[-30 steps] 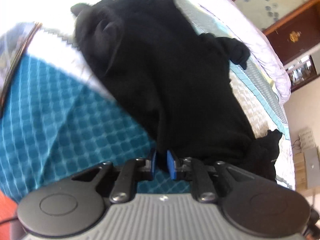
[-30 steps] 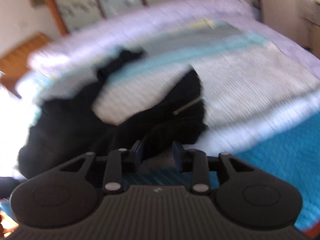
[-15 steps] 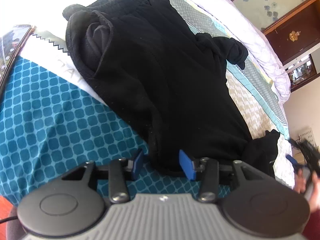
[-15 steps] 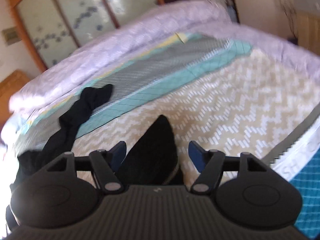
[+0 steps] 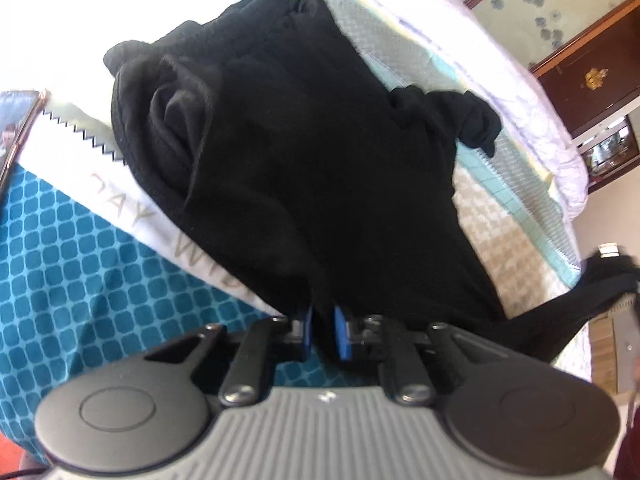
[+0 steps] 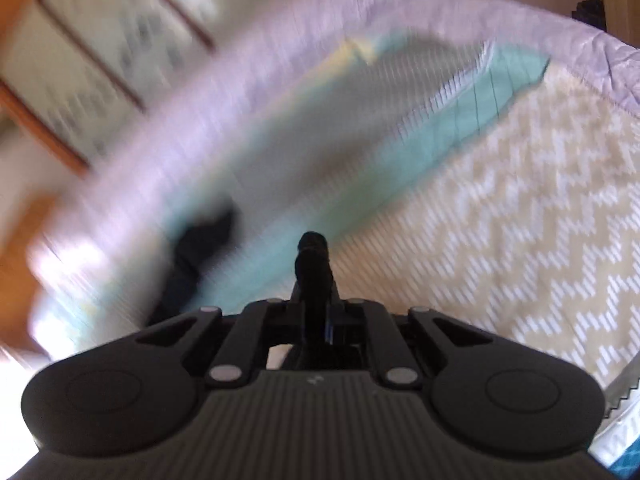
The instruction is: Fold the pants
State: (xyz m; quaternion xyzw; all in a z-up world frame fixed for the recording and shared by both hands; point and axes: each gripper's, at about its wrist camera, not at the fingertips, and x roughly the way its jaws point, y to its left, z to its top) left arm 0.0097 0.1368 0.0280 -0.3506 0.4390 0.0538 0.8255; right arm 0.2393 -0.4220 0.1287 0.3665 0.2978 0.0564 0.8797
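Note:
The black pants lie spread across the bed, waistband at the far upper left, one leg end bunched at the right. My left gripper is shut on the near edge of the pants. My right gripper is shut on a black fold of the pants that sticks up between its fingers. In the left wrist view that end of the pants is lifted at the far right edge. The right wrist view is motion-blurred.
The bed has a teal patterned cover, a white band with lettering and a beige zigzag quilt. A phone lies at the left edge. A dark wooden cabinet stands beyond the bed.
Both grippers were open half a second ago and have closed on the pants. The right gripper has lifted its end of the pants off the bed.

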